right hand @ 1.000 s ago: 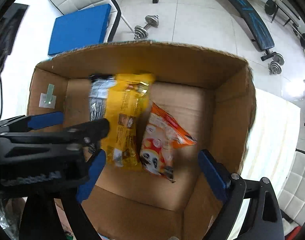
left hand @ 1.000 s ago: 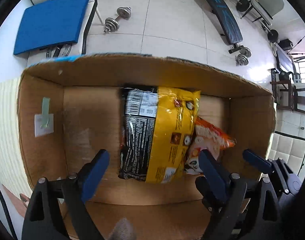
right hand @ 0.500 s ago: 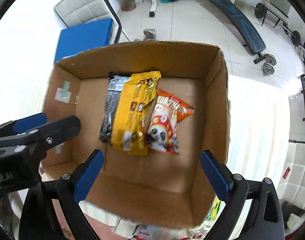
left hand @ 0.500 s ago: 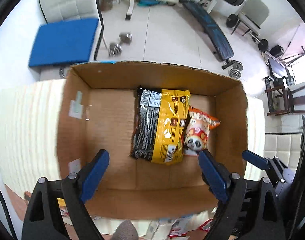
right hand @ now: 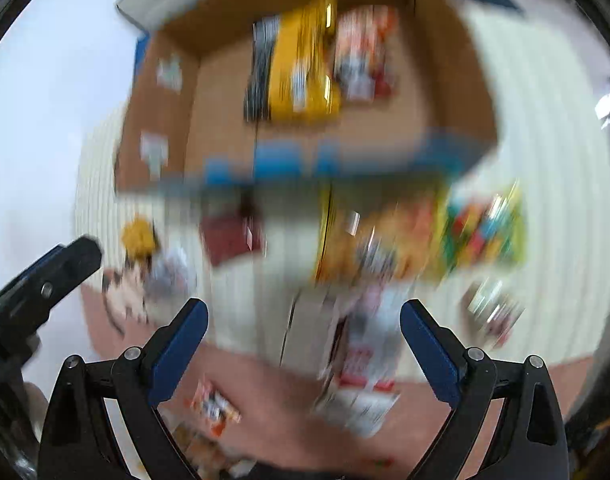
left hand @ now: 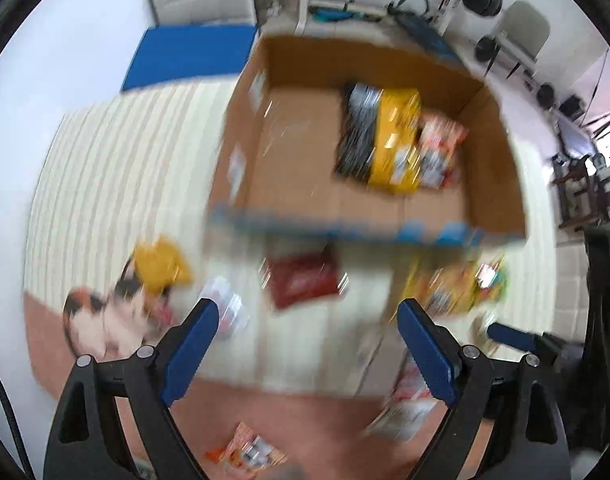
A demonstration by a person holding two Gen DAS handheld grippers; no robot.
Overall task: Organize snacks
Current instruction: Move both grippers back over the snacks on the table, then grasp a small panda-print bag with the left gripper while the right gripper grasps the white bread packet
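Both views are motion-blurred. An open cardboard box (left hand: 297, 168) (right hand: 221, 120) stands on a striped cloth. Inside lie a yellow-and-black snack bag (left hand: 385, 140) (right hand: 297, 68) and an orange panda snack bag (left hand: 441, 148) (right hand: 365, 52). In front of the box several loose snack packs lie scattered: a dark red pack (left hand: 305, 280) (right hand: 231, 236), a yellow pack (left hand: 161, 266) (right hand: 139, 236), an orange-yellow bag (right hand: 385, 236) and a multicoloured pack (right hand: 485, 232). My left gripper (left hand: 305, 328) is open and empty above the cloth. My right gripper (right hand: 303, 328) is open and empty too.
The striped cloth (left hand: 117, 184) covers a brown table (left hand: 289, 420). More small packs lie near the front edge (left hand: 249, 452) (right hand: 361, 384). The left gripper's body (right hand: 41, 280) shows at the left of the right wrist view. Gym gear and chairs stand beyond.
Both grippers have pulled back and up, out of the box. The box now looks farther away and the loose snacks in front of it have come into view.
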